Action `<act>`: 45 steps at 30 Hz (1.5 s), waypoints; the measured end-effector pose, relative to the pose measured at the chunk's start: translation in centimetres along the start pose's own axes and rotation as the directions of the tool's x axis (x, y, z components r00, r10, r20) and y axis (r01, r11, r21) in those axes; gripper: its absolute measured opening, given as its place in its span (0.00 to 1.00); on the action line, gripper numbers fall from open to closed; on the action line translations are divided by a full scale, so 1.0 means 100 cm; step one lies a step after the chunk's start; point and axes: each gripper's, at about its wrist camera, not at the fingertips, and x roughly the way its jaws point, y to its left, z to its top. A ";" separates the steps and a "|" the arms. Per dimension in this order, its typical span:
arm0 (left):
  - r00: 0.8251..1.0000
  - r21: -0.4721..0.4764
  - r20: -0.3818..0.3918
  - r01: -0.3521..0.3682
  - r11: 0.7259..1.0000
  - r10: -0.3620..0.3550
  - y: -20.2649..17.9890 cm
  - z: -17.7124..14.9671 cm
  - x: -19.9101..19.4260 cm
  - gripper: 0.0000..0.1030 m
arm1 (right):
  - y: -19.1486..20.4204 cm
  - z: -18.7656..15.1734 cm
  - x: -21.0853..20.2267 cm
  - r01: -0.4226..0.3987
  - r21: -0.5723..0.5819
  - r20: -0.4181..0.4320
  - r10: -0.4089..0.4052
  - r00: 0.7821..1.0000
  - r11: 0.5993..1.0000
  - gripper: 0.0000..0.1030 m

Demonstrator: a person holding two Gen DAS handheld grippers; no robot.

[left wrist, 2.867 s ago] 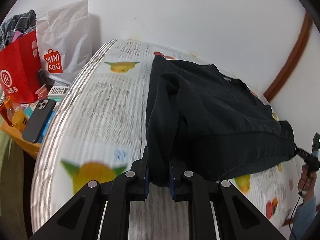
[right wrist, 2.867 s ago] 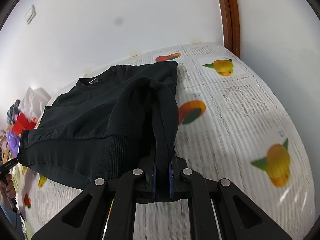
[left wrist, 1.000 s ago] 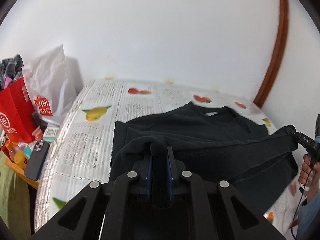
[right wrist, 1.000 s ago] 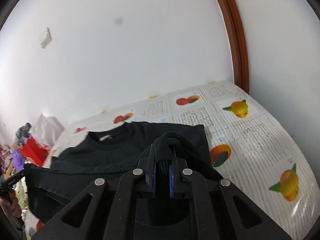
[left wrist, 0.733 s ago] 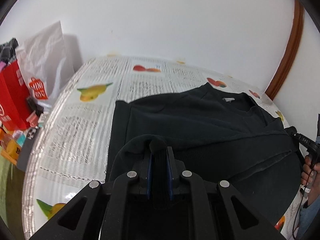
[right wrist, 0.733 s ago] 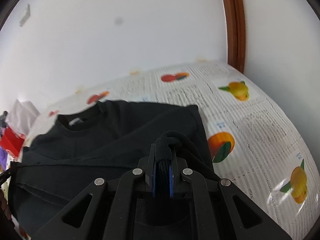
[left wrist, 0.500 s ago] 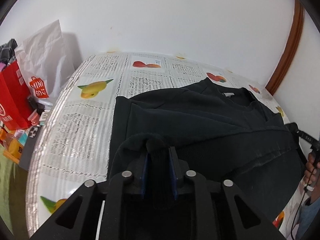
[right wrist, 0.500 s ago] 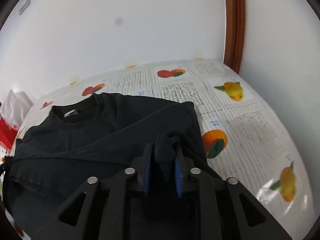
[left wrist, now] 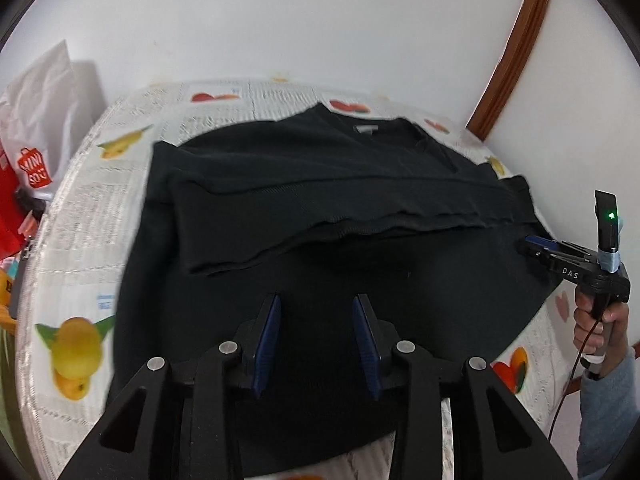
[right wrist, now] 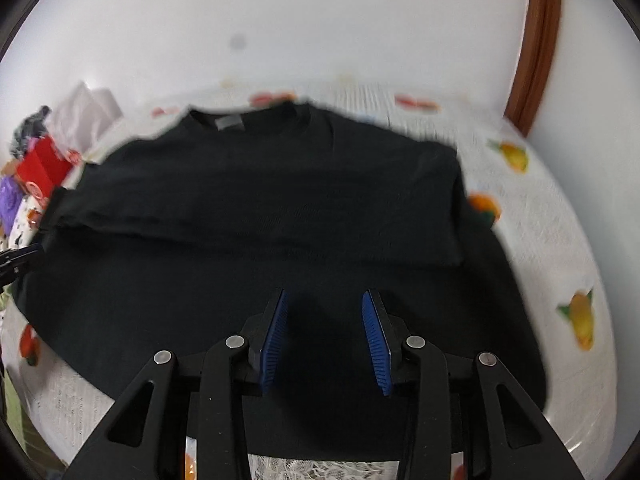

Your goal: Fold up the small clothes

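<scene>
A black sweatshirt (left wrist: 320, 168) lies on the fruit-print tablecloth (left wrist: 80, 240), its lower half folded up over the chest. The ribbed hem (left wrist: 360, 226) runs across the middle, below the collar label (right wrist: 228, 123). My left gripper (left wrist: 316, 304) hovers over the folded near part, its jaws opening; only flat cloth lies beneath, and the blue pads (left wrist: 266, 340) touch nothing. My right gripper (right wrist: 325, 298) stands the same way at the garment's right side, jaws opening, pads (right wrist: 376, 340) free of cloth. It also shows in the left wrist view as the right gripper (left wrist: 532, 245) beside the hem's end.
A white shopping bag (left wrist: 44, 120) and a red bag (left wrist: 8, 208) with small clutter crowd the table's left end. A white wall runs close behind, with a brown door frame (left wrist: 516, 48) at the right. A person's hand (left wrist: 600, 328) holds the right gripper's handle.
Both grippers carried the pinched hem forward and down, then opened and let it go. The hem now lies flat across the garment and the jaws stand apart.
</scene>
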 end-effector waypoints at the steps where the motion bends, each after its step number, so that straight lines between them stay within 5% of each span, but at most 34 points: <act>1: 1.000 -0.005 -0.006 -0.016 1.000 0.016 0.000 0.002 0.006 0.38 | -0.001 -0.001 0.006 0.009 0.019 -0.004 -0.009 1.000 1.000 0.38; 10: 0.983 -0.035 0.054 -0.171 0.985 0.173 0.007 0.037 0.029 0.38 | 0.000 0.036 0.036 0.035 0.077 0.023 -0.036 0.999 0.996 0.37; 19: 0.969 -0.068 0.078 -0.230 0.971 0.235 0.041 0.088 0.043 0.38 | -0.020 0.102 0.055 0.037 0.068 0.081 -0.042 0.996 0.997 0.34; 28: 0.977 -0.046 0.052 -0.204 0.978 0.206 0.067 0.093 0.049 0.38 | -0.058 0.118 0.064 0.122 0.020 0.095 -0.123 0.988 0.992 0.46; 33: 0.978 -0.027 0.028 -0.204 0.979 0.205 0.069 0.100 0.064 0.37 | -0.073 0.130 0.091 0.049 0.039 0.040 -0.051 0.998 0.998 0.46; 34: 0.979 -0.041 0.016 -0.202 0.979 0.202 0.071 0.101 0.067 0.34 | -0.074 0.131 0.095 0.041 0.042 0.035 -0.043 0.998 0.998 0.46; 35: 0.978 -0.047 0.017 -0.207 0.977 0.208 0.070 0.101 0.067 0.20 | -0.074 0.132 0.098 0.040 0.044 0.033 -0.041 0.999 0.998 0.46; 36: 0.975 -0.037 0.038 -0.215 0.976 0.217 0.068 0.100 0.062 0.12 | -0.074 0.132 0.100 0.036 0.045 0.028 -0.038 0.999 0.998 0.44; 40: 0.955 -0.063 0.198 -0.212 0.975 0.221 0.063 0.100 0.031 0.10 | -0.070 0.129 0.096 -0.007 0.021 0.048 0.006 0.999 1.000 0.16; 45: 0.941 -0.110 0.249 -0.205 0.972 0.227 0.067 0.109 0.025 0.10 | -0.083 0.125 0.057 -0.084 0.045 0.192 0.074 0.979 0.995 0.11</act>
